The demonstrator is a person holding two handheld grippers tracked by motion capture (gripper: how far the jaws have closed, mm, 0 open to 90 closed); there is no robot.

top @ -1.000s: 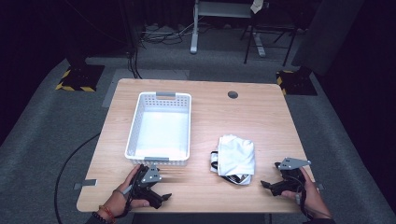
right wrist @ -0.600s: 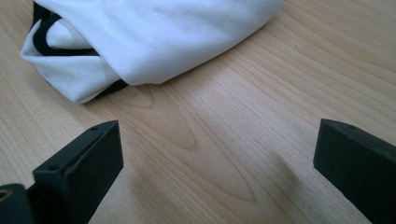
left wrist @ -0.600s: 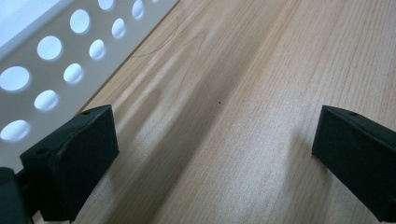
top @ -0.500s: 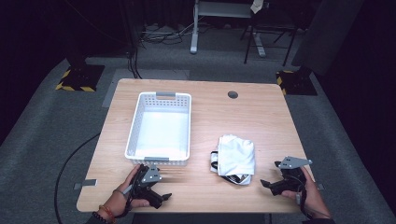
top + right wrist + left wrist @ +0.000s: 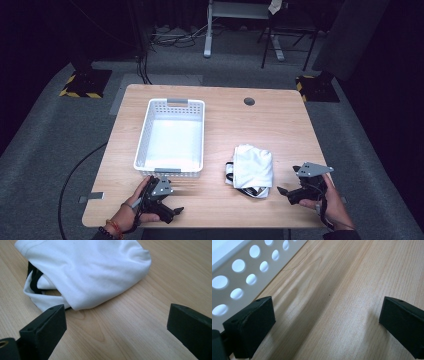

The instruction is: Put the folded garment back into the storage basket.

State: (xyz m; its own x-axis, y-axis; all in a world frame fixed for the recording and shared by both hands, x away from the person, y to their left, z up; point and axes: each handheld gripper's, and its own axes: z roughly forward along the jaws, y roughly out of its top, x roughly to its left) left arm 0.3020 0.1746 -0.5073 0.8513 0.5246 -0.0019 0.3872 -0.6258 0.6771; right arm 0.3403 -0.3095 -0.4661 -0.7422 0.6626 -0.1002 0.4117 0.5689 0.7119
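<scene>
White garment [image 5: 254, 167], folded with black trim at its near-left edge, lies on the tabletop [image 5: 280, 125] right of the empty white basket [image 5: 172, 136], near edge. My guess at the step: grab it, probably for the basket. I'd bring the right gripper [image 5: 290, 194] left and low, close on the thick fold, not the loose black strap [image 5: 33, 277]. Its fingers [image 5: 42, 327] are spread wide, nothing between them. Left gripper [image 5: 170, 214] rests just near of the basket, fingers [image 5: 249, 322] spread too. Right gripper view shows the strap tucked under the cloth; left gripper view shows the basket's perforated wall [image 5: 242, 270] close beside; high view gives overall layout.
</scene>
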